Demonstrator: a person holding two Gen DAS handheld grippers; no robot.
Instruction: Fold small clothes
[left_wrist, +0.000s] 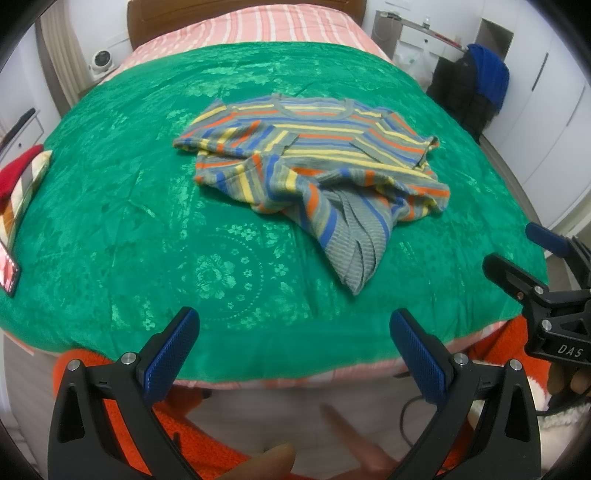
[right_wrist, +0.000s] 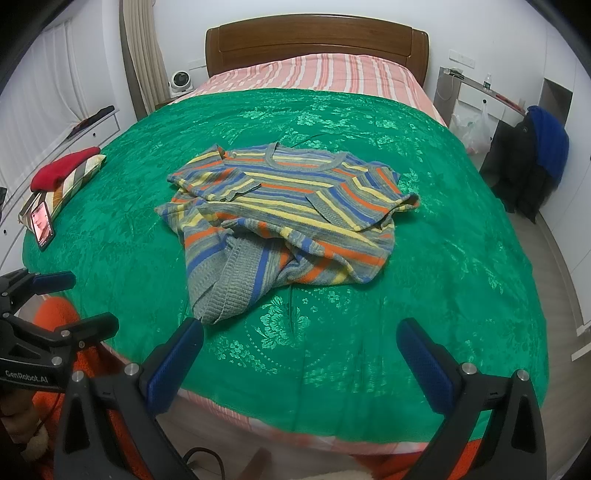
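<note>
Lying near the middle of the bed on a shiny green floral-patterned bedspread (right_wrist: 461, 258) is a small knitted sweater striped in grey, blue, orange and yellow (right_wrist: 291, 214) — its round grey neckline points toward the brown wooden headboard (right_wrist: 316, 40), and its ribbed grey hem trails toward the foot of the bed, so the long axis runs roughly head to foot. The upper part lies fairly flat with both short sleeves spread sideways, while the lower part is bunched and twisted into a crumpled fold that narrows to the hem. The left gripper (left_wrist: 295, 354) hovers over the near edge of the bed with its blue-padded fingers (left_wrist: 171, 354) spread wide apart, holding nothing. The right gripper (right_wrist: 299, 365) sits just as released, its fingers (right_wrist: 173, 365) splayed and empty; in its own view the left finger's tip appears just beside the hem, though whether they touch cannot be told. At the left edge of the bedspread a red folded cloth (right_wrist: 64, 168) rests on a striped cushion (right_wrist: 74, 184), with a lit smartphone (right_wrist: 41, 223) beside it. Dark and blue garments (right_wrist: 532, 158) hang in a heap to the right of the bed — well apart from the sweater.
</note>
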